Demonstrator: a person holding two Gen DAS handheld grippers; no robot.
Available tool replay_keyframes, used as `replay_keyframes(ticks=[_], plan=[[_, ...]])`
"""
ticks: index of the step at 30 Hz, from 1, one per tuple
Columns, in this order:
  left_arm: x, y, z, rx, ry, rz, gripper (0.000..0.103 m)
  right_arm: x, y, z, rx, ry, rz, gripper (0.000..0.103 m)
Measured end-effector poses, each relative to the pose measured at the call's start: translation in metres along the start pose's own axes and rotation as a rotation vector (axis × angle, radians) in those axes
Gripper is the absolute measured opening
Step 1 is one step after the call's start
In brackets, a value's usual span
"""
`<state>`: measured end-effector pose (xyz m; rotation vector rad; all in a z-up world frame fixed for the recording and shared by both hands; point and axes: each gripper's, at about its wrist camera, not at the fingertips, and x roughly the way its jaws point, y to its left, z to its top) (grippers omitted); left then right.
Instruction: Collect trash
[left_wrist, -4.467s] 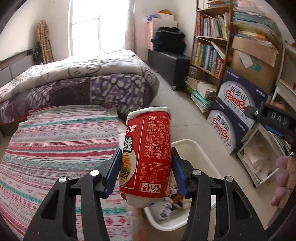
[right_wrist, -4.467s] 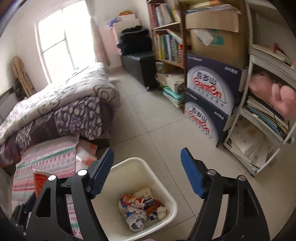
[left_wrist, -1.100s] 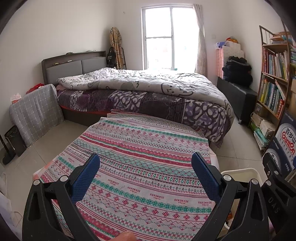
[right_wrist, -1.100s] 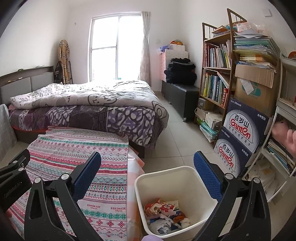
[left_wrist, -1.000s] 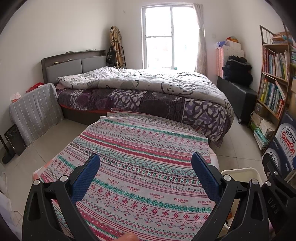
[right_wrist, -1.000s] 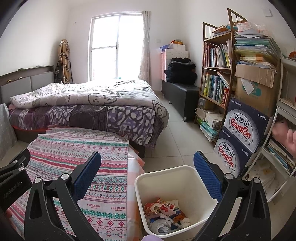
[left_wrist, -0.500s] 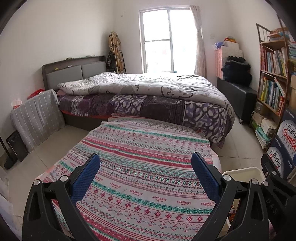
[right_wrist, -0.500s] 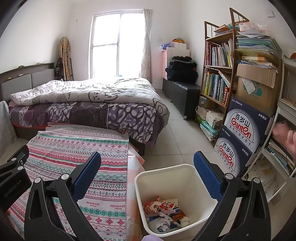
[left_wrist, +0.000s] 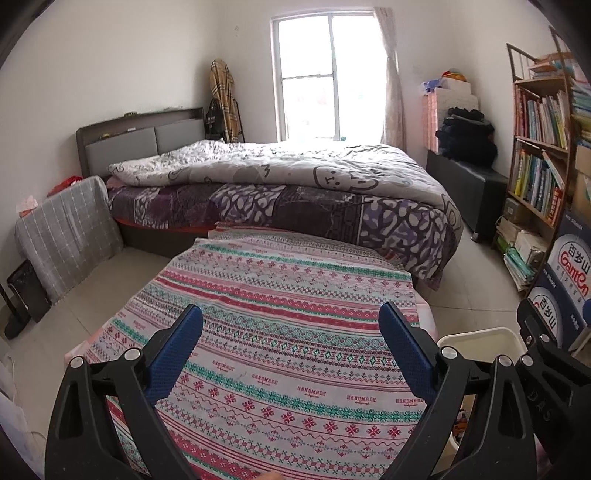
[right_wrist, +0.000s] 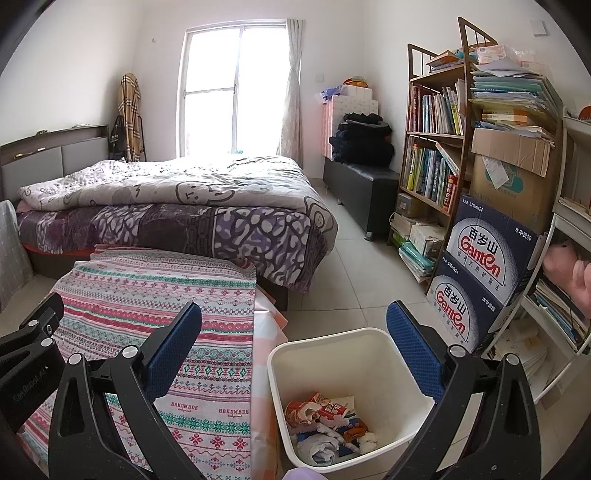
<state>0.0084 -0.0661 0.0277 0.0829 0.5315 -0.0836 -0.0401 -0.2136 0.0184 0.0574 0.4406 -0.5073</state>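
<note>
my left gripper (left_wrist: 291, 341) hangs spread and empty above the patterned tablecloth (left_wrist: 280, 332); my right gripper (right_wrist: 295, 341) gapes empty over the white bin (right_wrist: 328, 339), where the trash (right_wrist: 328, 424) lies heaped inside.

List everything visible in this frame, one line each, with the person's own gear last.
White bin: one, on the floor right of the table.
Trash: mixed wrappers and crumpled paper, red, white and blue, in the bin's bottom.
Patterned tablecloth: one, pink, red and green stripes, covering the table.
Bed: one, grey and purple quilts, behind the table.
Bookshelf: one, wooden, right wall.
Ganten boxes: two, navy, stacked beside the shelf.
Black bench: one, under dark folded clothes.
Left claw: open, empty, over the tablecloth.
Right claw: open, empty, above the bin.
</note>
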Motion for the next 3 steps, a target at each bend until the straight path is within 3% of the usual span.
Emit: replay_keyframes(ticks=[3], plan=[[0.0007, 0.001, -0.0001, -0.012, 0.014, 0.001, 0.095, 0.0002, -0.0005, 0.0002, -0.001, 0.001, -0.001, 0.096]])
